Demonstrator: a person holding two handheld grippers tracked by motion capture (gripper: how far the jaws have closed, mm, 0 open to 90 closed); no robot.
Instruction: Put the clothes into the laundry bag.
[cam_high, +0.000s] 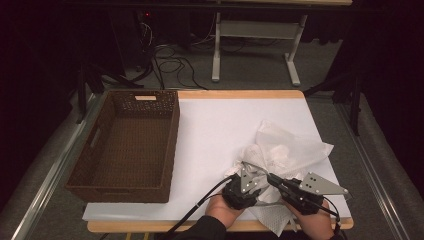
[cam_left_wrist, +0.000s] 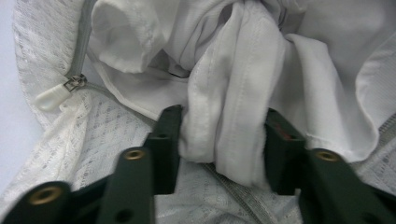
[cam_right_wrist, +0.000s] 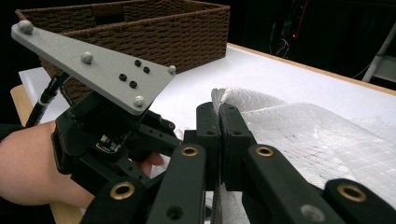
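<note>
White mesh garment (cam_high: 285, 152), crumpled, lying on the white sheet (cam_high: 220, 130) that covers the counter (cam_high: 240, 94), toward its near right corner. In the left gripper view the garment shows a grey zipper with a pale pull tab (cam_left_wrist: 56, 95) at the left and a bunch of plain white lining (cam_left_wrist: 229, 121) at the centre.

Left gripper (cam_high: 248, 172), held in the person's left hand (cam_high: 222, 209) at the garment's near edge: its fingers (cam_left_wrist: 169, 135) stand apart on either side of the bunched lining, touching it on both flanks without pressing it flat, so they are released rather than clenched.

Right gripper (cam_high: 272, 177), held in the right hand (cam_high: 317, 225) just beside the left one: its fingers (cam_right_wrist: 208, 128) are clenched together on a fold of the mesh fabric (cam_right_wrist: 224, 95), which rises above their tips. The left gripper's grey three-cornered plate (cam_right_wrist: 93, 65) appears close by in the right gripper view.

Brown woven basket (cam_high: 125, 145), rectangular, at the left side of the counter, well apart from the garment.
</note>
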